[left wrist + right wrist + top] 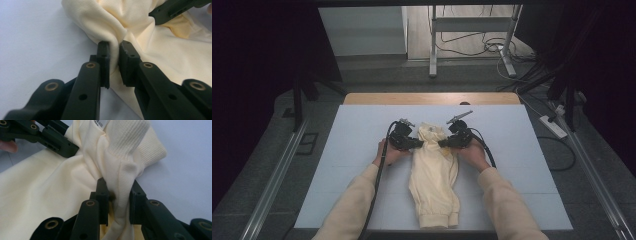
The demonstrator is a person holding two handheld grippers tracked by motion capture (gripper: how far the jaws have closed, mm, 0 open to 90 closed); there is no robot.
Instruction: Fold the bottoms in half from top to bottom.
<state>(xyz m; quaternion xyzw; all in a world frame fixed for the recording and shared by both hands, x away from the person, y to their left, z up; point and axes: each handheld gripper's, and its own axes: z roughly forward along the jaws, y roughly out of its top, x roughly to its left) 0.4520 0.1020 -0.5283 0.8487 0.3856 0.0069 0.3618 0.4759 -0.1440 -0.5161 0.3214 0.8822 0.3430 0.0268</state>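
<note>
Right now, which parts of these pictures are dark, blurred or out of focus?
High view: the white table is evenly lit, the room at both sides nearly black, and the garment reads clearly. Left gripper view: the cloth pinched in the left gripper is sharp, while the jaw bases at the bottom are soft. Right gripper view: the ribbed cuff is fairly sharp; the right gripper casts shadow on the fold.

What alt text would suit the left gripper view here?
The left gripper has its two black fingers pinched on a bunched fold of a pale yellow garment lying on a white table. The right gripper reaches onto the cloth at the top right.
</note>
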